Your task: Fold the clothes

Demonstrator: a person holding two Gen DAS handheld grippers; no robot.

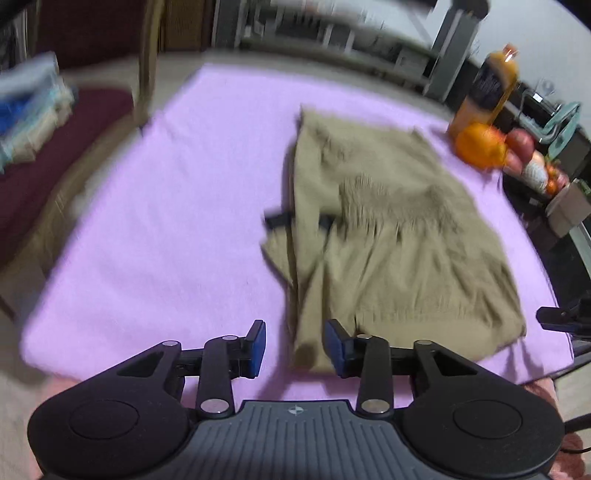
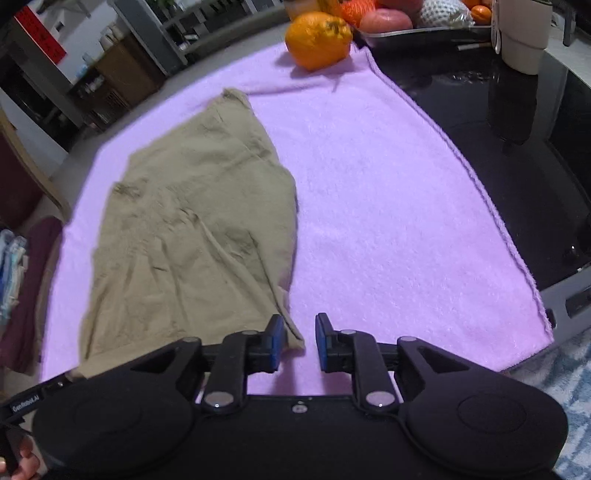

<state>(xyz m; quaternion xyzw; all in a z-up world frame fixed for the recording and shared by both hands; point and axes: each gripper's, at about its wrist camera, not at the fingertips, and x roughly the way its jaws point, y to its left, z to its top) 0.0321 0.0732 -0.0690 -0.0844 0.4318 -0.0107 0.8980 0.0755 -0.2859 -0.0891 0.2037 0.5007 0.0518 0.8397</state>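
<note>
A khaki garment [image 1: 388,229] lies folded and wrinkled on a lilac towel [image 1: 166,221], with a small black strap [image 1: 277,219] sticking out at its left edge. My left gripper [image 1: 295,345] hovers over the garment's near left corner. Its blue pads [image 1: 258,343] stand a little apart and the cloth lies flat below them, not pinched. In the right wrist view the garment [image 2: 192,229] fills the left half of the towel [image 2: 388,221]. My right gripper [image 2: 299,343] hangs just past the garment's near right corner, open, with only towel showing in the gap.
An orange [image 2: 317,38] sits on the towel's far corner, beside a juice bottle [image 1: 487,92] and a tray of fruit [image 2: 424,31]. A white cup [image 2: 521,40] stands on the black tabletop [image 2: 517,166]. A chair with a maroon cushion [image 1: 48,155] and stacked clothes [image 1: 26,110] is at the left.
</note>
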